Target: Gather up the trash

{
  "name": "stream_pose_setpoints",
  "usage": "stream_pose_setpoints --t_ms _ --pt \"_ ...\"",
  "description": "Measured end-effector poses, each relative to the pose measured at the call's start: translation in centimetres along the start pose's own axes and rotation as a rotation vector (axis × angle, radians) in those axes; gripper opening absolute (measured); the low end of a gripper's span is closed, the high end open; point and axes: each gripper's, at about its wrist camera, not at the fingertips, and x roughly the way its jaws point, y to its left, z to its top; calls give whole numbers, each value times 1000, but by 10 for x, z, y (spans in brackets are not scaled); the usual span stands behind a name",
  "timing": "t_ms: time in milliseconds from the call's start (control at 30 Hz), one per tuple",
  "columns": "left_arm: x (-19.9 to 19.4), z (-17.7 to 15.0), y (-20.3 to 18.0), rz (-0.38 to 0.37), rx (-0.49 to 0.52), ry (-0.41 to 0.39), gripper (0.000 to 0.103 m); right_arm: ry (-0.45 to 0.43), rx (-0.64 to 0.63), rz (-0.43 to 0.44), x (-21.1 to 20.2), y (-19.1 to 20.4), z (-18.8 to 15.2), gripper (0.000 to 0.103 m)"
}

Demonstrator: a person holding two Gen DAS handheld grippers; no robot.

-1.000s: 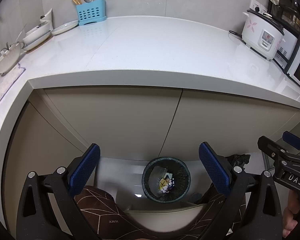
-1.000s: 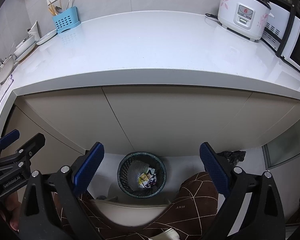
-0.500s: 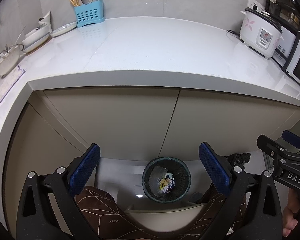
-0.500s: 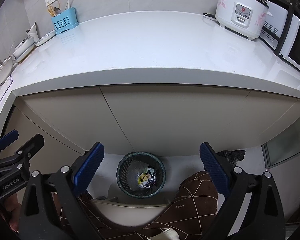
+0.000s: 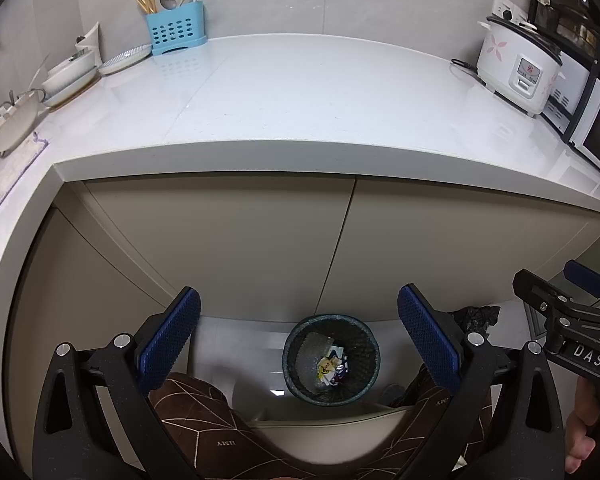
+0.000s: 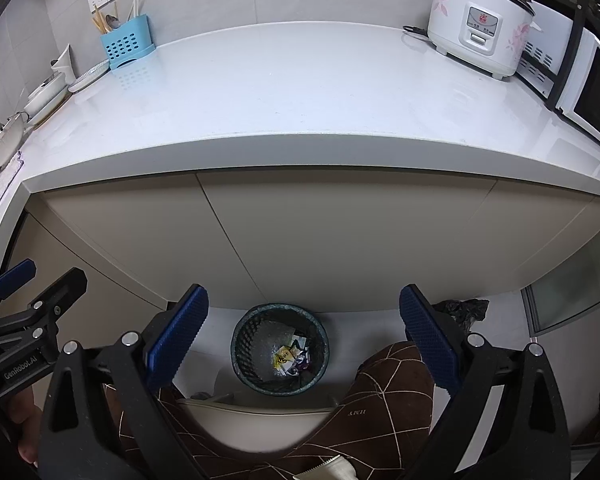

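Kitchen countertop [image 5: 300, 92] above mesh bin [image 5: 331, 354] — both claws, left [image 5: 299, 340] and right [image 6: 303, 340], gape empty — "DAS", "GenRobot.AI".

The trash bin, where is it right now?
The trash bin sits on the floor below the counter, in front of the cabinet doors, low in both wrist views; a black bag lies to its right.
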Motion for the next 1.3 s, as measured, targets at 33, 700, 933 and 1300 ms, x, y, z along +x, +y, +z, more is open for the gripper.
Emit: stream_pose_setpoints --t_ms 33,700,933,1300 --pt "0 0 0 -1 0 0 97 0 -1 0 0 0 0 92" --pt "1 -2 5 -20 3 -2 97 1 -4 1 0 2 -2 92" --pt "2 -1 7 -12 -1 -3 97 -1 -4 -1 0 3 -2 92" --pt "4 0 9 -29 6 4 97 -3 -4 -6 -2 4 0 92"
